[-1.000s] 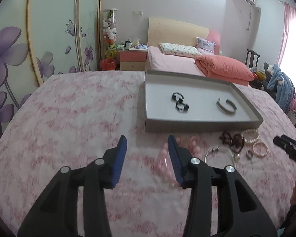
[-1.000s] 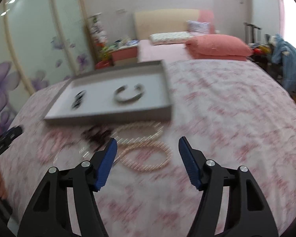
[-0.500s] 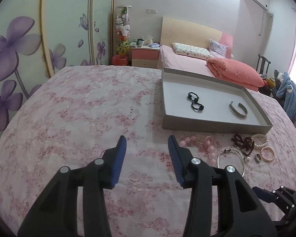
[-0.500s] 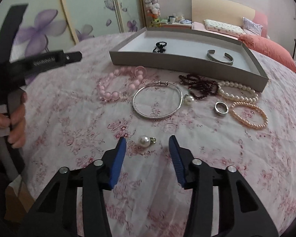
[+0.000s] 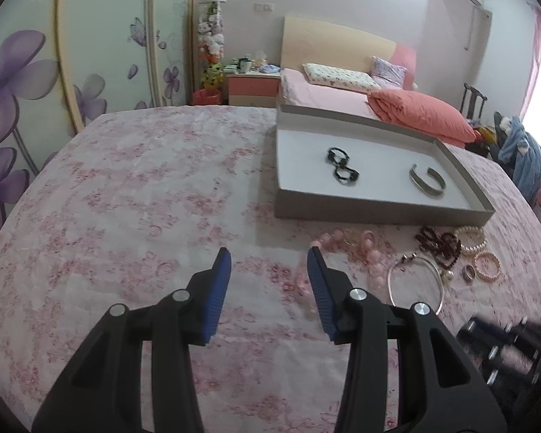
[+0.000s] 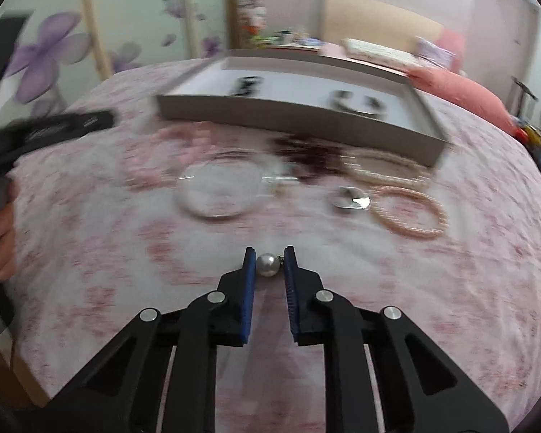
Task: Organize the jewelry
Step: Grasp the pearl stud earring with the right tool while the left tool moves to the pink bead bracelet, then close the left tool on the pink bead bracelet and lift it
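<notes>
Pearl pendant [image 6: 268,265] sits between the right gripper [image 6: 269,257] pads, which have just been closing and now pinch it — in front of the grey tray [image 6: 299,117]. Left gripper [image 5: 268,261] hangs half-open, empty, nearer than the tray.

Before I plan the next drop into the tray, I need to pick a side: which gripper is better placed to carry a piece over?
Right. The right gripper has just been closing on the pearl pendant; the left gripper is open and empty.
</notes>
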A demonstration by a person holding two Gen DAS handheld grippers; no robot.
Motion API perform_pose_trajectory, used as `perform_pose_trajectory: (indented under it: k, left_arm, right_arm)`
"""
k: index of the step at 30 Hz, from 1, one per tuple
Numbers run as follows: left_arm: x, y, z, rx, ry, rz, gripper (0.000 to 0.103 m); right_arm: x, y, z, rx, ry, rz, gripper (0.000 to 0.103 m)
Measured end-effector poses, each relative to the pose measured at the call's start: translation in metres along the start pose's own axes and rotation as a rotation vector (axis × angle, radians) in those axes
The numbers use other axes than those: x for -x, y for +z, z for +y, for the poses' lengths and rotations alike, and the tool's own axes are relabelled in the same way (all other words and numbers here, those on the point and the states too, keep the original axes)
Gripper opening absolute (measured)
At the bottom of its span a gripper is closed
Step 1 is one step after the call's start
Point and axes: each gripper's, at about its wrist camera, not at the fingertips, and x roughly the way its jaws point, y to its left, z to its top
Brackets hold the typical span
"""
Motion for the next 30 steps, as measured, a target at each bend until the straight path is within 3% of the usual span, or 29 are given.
perform_pose_trajectory:
  k: [5,13,30]
  left_arm:
    - [-0.009,-0.003,-0.013,-0.042,-0.029,0.037,0.044]
    - [-0.028,-0.007,-0.03,-0.09,-0.029,0.094,0.044]
    - [-0.047,-0.005,-0.03,-0.082,-0.017,0.119,0.044]
  right_arm:
    - [-0.001,0.003,-0.06,-0.129,-0.125,0.01,0.017]
    - [-0.005,0.007,-0.109,-0.223,-0.205,0.003,0.017]
    - [-0.009,0.01,-0.118,-0.238,-0.192,0.001,0.017]
